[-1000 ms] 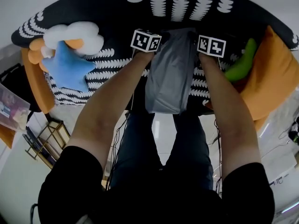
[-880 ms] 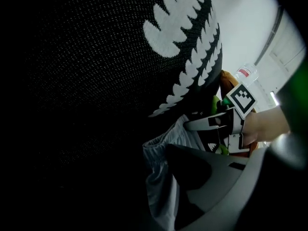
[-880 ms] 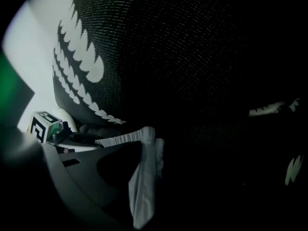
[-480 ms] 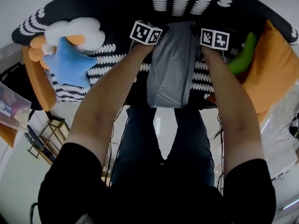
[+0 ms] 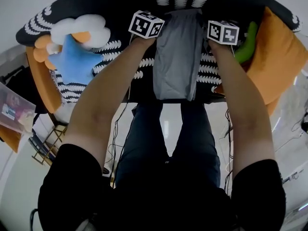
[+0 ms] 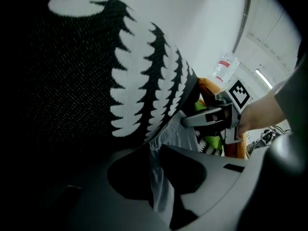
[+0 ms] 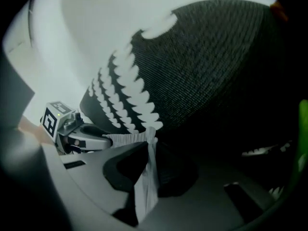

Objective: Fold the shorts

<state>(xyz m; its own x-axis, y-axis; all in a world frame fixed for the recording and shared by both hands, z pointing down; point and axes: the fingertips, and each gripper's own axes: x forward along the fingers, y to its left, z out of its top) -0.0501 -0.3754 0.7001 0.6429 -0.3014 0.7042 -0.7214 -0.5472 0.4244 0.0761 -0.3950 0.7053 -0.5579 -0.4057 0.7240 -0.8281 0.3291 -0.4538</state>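
The grey shorts (image 5: 177,57) lie lengthwise on the black-and-white patterned cover (image 5: 115,61), with their near end at the front edge. My left gripper (image 6: 154,153) has just been closing and now pinches the gathered waistband (image 6: 161,186) at the far left corner. My right gripper (image 7: 148,160) has also just been closing and pinches the waistband (image 7: 144,182) at the far right corner. The band is stretched taut between them, raised off the cover. In the head view the marker cubes of the left gripper (image 5: 146,24) and the right gripper (image 5: 223,32) flank the shorts; the jaws are hidden behind them.
A blue star pillow (image 5: 72,64) and a white cloud pillow (image 5: 79,28) lie on the left. A green plush (image 5: 245,49) and an orange cushion (image 5: 281,57) sit on the right. A plastic bottle (image 6: 225,69) stands beyond. A wire rack (image 5: 45,148) is on the floor, lower left.
Both grippers have risen and moved farther away, with the waistband in their jaws. The far end of the shorts has lifted and the cloth now looks longer and straighter.
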